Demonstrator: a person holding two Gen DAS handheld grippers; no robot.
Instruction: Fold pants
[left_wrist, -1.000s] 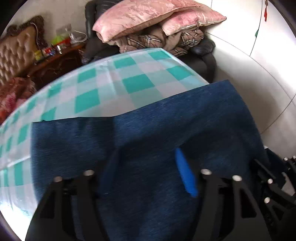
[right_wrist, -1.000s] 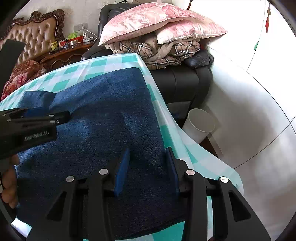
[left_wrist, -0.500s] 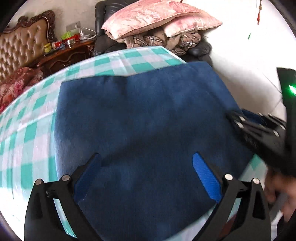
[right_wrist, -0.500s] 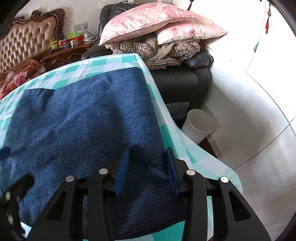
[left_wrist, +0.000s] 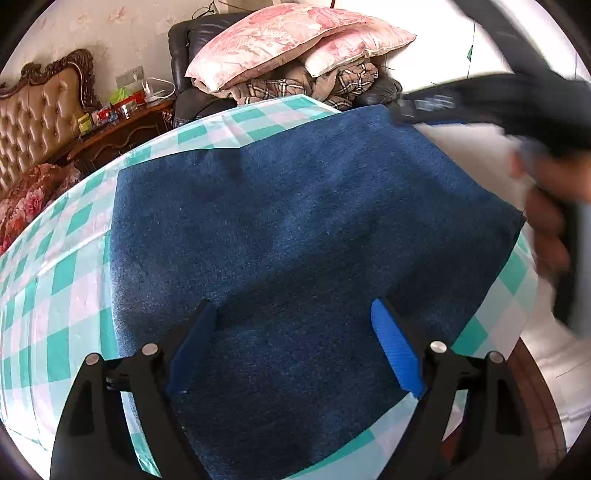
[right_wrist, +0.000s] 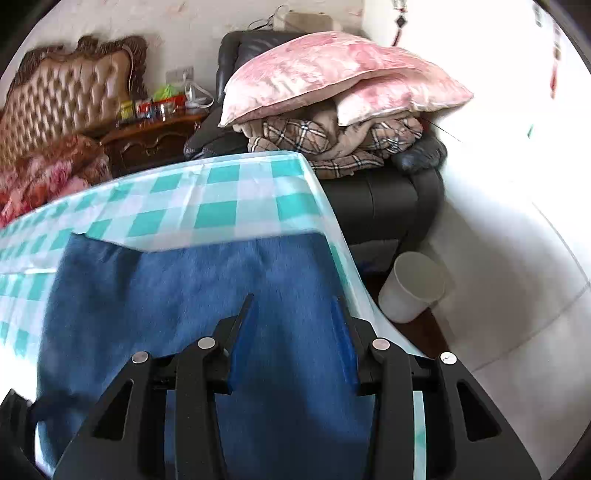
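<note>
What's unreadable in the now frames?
- Left wrist view: right gripper is smeared by motion blur, jaws unreadable.
- Both views: near edge of the folded dark blue denim pants is hidden behind the gripper bodies.
- Right wrist view: whether the blue pads touch the denim is unclear.

Far half of the bench (right_wrist: 221, 206) lies bare; an armchair (right_wrist: 380, 206) piled with pillows (right_wrist: 332, 81) crowds its far right corner.

Right gripper (left_wrist: 491, 99): blurred in left wrist view, jaws unreadable. Hand (left_wrist: 546, 229) on it: cut by right edge. Pants (right_wrist: 207, 332): near part hidden behind gripper bodies. Small items on far wooden cabinet (left_wrist: 110, 110): too small to identify.
</note>
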